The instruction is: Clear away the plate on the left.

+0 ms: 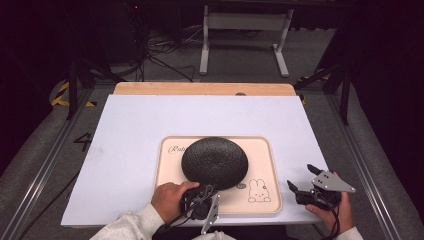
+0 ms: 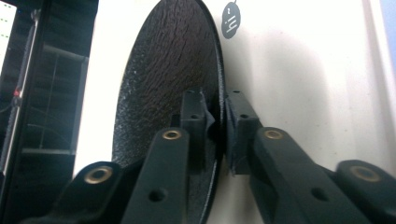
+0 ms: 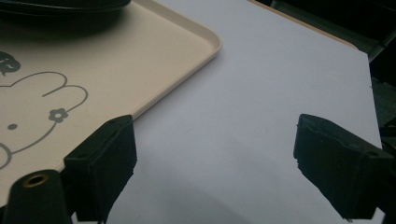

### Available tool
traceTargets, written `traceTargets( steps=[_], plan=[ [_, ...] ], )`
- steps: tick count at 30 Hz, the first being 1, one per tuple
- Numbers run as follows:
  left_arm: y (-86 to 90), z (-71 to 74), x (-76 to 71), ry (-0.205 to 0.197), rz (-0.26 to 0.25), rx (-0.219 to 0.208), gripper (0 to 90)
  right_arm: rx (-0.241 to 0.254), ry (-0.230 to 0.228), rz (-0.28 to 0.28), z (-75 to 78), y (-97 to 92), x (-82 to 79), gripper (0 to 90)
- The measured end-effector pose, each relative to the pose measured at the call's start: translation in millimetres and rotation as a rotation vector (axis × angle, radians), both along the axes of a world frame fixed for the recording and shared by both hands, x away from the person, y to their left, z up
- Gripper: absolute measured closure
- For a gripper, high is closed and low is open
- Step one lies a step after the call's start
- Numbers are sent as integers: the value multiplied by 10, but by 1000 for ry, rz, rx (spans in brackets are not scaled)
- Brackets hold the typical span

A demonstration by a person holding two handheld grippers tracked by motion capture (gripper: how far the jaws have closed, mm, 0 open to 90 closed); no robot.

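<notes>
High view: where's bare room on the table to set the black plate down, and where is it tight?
Free: the white table left of the tray, the strip behind the tray, and the stretch right of it up to the far edge. Crowded: the tray itself, mostly covered by the black plate, the near edge at the left gripper, and the near right corner by the right gripper.

A dim room surrounded the white-topped counter (image 1: 150, 125). Grey floor (image 1: 240, 50) at top centre held tangled cables (image 1: 160, 55) and a white stand (image 1: 245, 35).
</notes>
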State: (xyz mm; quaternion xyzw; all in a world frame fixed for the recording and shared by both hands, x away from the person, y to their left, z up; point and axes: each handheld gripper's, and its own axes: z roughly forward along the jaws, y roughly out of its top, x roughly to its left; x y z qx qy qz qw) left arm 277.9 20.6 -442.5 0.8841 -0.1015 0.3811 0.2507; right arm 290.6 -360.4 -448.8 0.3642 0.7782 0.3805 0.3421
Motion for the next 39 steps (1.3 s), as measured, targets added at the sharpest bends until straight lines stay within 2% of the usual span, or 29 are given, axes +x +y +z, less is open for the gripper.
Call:
traceTargets(
  steps=[1,3,5,7,8,11,13,15,16,17,18,23,26,27,29,33,35,36,39],
  plan=[
    [0,-7,2,17,6,-9,791,0,0,0,0,0,0,138],
    [-4,-20,13,41,3,7,773,-1,0,0,1,-1,-1,138],
    [-5,-39,17,77,6,2,767,2,0,0,3,-2,-3,138],
    [-12,-48,24,93,-1,3,745,2,0,0,3,-3,-4,139],
    [-16,-60,28,114,0,11,739,2,1,0,2,-3,-4,139],
    [-29,-95,42,143,-5,26,701,1,0,1,2,-4,-3,139],
    [-19,-78,48,158,-17,1,704,2,-1,1,5,-4,-4,139],
    [-2,-53,55,174,-8,-28,667,1,2,0,3,-2,-4,139],
    [-2,-53,55,174,-8,-28,641,1,2,0,3,-2,-4,139],
    [12,-40,65,201,-8,-52,641,0,1,1,2,-1,-4,139],
    [21,-29,75,218,-12,-54,644,-1,-1,3,2,3,-4,139],
    [31,-22,81,243,-21,-81,621,-5,0,4,2,11,-6,138],
    [42,-5,84,234,-23,-85,589,-11,-1,5,2,15,-6,137],
    [47,-7,84,250,-19,-107,583,-12,0,6,2,19,-7,137],
    [56,7,90,249,-23,-115,573,-15,0,9,0,25,-8,137],
    [80,40,92,261,-28,-142,515,-14,1,9,1,24,-8,137],
    [87,53,98,270,-33,-140,483,-13,0,9,1,23,-9,137],
    [90,51,97,272,-33,-165,483,-13,0,10,2,23,-9,137],
    [98,60,99,274,-25,-165,434,-14,2,11,0,26,-9,137]
  ],
)
